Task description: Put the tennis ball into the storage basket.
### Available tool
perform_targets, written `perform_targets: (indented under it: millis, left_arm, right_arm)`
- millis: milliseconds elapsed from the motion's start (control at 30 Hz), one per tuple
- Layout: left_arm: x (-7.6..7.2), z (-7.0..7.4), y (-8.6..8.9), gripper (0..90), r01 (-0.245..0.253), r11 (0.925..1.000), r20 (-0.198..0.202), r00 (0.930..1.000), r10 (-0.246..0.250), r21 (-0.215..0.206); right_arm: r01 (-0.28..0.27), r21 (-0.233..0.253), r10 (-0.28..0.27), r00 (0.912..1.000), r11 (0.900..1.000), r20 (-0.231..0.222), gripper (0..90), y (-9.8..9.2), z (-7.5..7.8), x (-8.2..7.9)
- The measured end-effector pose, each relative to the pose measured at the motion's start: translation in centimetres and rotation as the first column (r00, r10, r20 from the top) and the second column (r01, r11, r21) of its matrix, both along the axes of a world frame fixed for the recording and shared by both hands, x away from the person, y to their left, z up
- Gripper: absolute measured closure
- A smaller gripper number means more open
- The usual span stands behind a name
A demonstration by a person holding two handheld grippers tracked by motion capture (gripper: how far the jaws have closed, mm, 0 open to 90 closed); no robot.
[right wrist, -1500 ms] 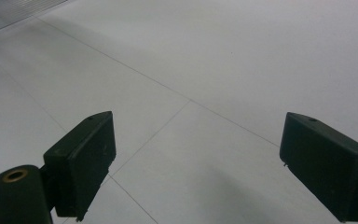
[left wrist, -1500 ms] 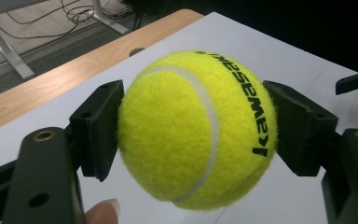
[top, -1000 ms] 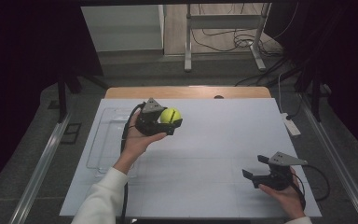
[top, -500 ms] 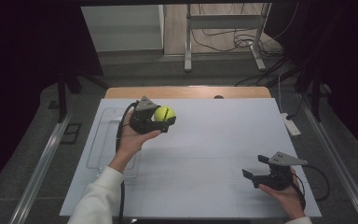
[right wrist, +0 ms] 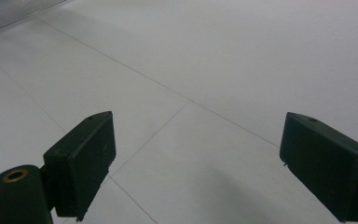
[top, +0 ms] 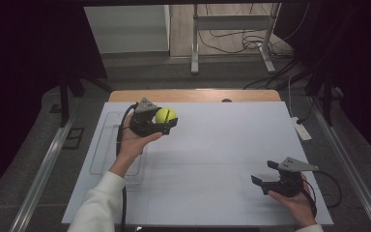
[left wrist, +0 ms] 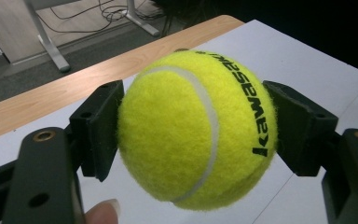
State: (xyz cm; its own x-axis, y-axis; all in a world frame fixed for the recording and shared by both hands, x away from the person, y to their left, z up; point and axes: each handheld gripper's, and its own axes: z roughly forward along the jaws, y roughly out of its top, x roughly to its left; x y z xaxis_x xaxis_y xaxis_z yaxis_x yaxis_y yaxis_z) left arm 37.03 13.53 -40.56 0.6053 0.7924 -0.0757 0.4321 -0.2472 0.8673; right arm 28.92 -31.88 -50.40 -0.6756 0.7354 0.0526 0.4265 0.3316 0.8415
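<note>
Over the far-left part of the table [top: 212,159], left gripper [top: 166,119] held up in the person's left hand [top: 134,141], clear of the white surface. Jaws closed onto a yellow tennis ball [top: 165,115], one pad pressed to each side; ball sits between them, off the table. Left gripper view: ball [left wrist: 196,129] squeezed between the two black jaws, white seam curving down its face, black lettering running along its right side. A fingertip [left wrist: 103,212] shows at the bottom edge below the ball. Wooden table edge [left wrist: 56,95] beyond.

Clear shallow tray [top: 107,145] lies flat on the table at the left, just beneath and beside the left forearm; white sleeve [top: 99,205] comes in from the bottom.

Near-right corner: right gripper [top: 266,174] in the right hand [top: 294,200], low over the table, well apart from the ball. Jaws spread wide, nothing between them. Right gripper view: both black jaws far apart over bare white surface with thin ruled lines [right wrist: 168,112].
</note>
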Motion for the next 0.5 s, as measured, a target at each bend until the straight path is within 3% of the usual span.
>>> perform_targets:
  millis: [500]
  left_arm:
    - [0.9, -0.2, 1.5, 25.9, -0.05, 0.9987, -0.015, 0.9986, 0.05, -0.004]
  right_arm:
    - [0.001, 0.0, -0.001, 1.0, 1.0, 0.001, 10.5, 0.0, 0.0, 0.0]
